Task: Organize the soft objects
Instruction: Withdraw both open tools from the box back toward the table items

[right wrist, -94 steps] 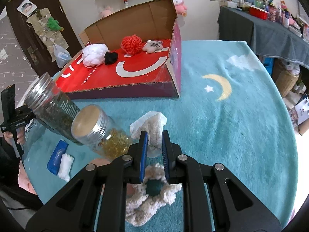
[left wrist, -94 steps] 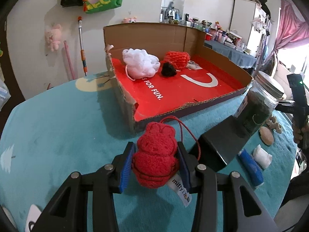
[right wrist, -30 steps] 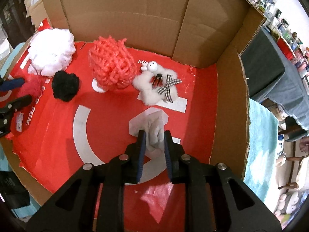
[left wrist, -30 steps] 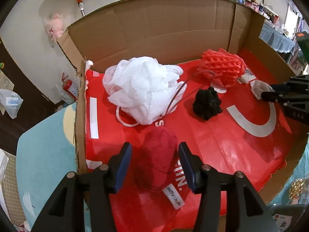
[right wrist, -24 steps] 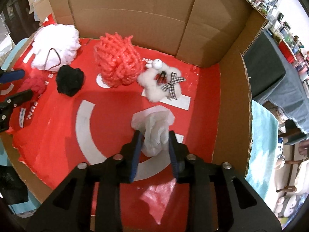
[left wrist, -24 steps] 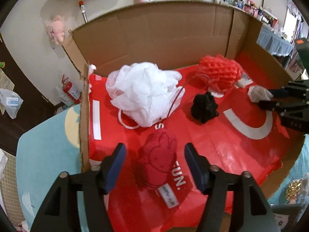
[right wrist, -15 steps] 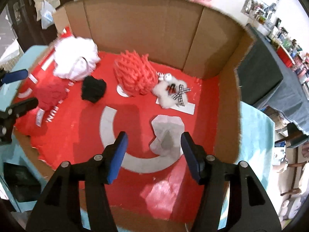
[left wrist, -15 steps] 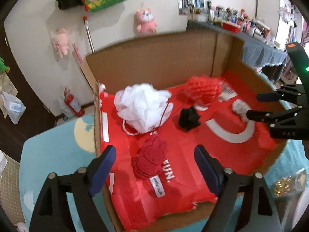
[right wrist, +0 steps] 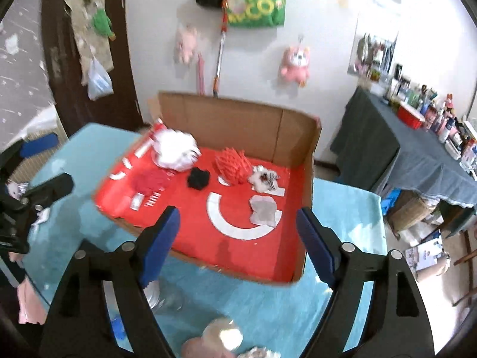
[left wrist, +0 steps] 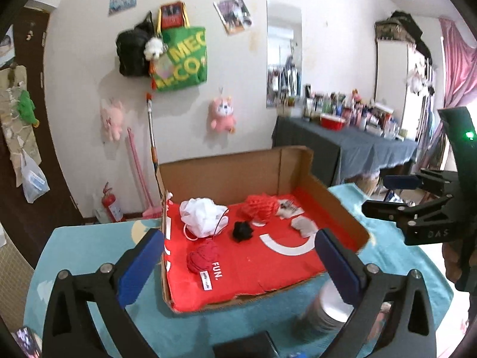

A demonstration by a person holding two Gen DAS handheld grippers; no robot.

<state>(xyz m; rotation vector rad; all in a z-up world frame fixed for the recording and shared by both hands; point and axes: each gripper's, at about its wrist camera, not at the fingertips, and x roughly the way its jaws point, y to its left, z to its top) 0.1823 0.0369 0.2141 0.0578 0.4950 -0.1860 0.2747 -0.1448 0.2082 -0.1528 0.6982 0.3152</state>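
Both my tools hang empty, the left gripper (left wrist: 238,249) and right gripper (right wrist: 237,229) with jaws just spread wide, nothing between them. Beyond, six soft things lie in one cardboard box (left wrist: 229,176): nearest the red knitted toy (left wrist: 203,256), then the crumpled grey-white cloth (right wrist: 262,209).

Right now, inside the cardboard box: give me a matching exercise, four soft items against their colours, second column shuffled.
Items:
1. mesh bath pouf
2. knitted toy with a label
3. small pom-pom
4. crumpled cloth

Colours:
A. black
B. grey-white
C. white
D. dark red

Pairs: 1-C, 2-D, 3-A, 4-B
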